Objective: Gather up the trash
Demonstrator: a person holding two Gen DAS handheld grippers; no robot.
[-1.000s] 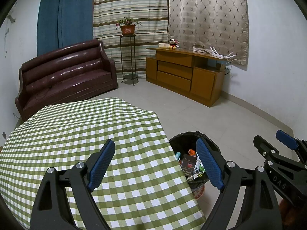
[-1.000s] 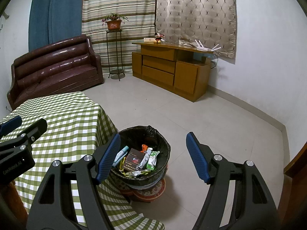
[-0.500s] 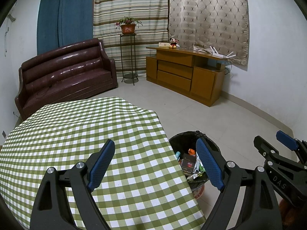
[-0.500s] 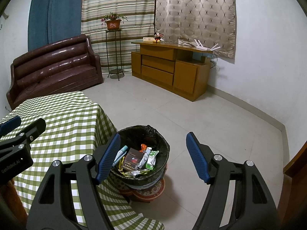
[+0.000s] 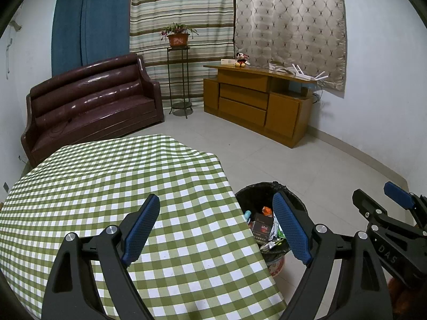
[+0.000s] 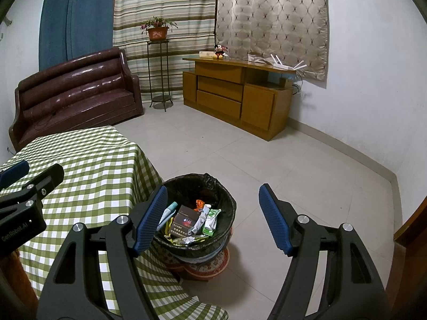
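While both tongs hung spread and empty, nothing had changed over the last second: left tongs [image 5: 216, 229] over the checked tabletop [image 5: 106, 186], right tongs [image 6: 212, 216] above the bin [image 6: 213, 248]. Looked like collection was done. Trash [image 6: 184, 220] sat in the bin, on the floor just right of the tabletop.
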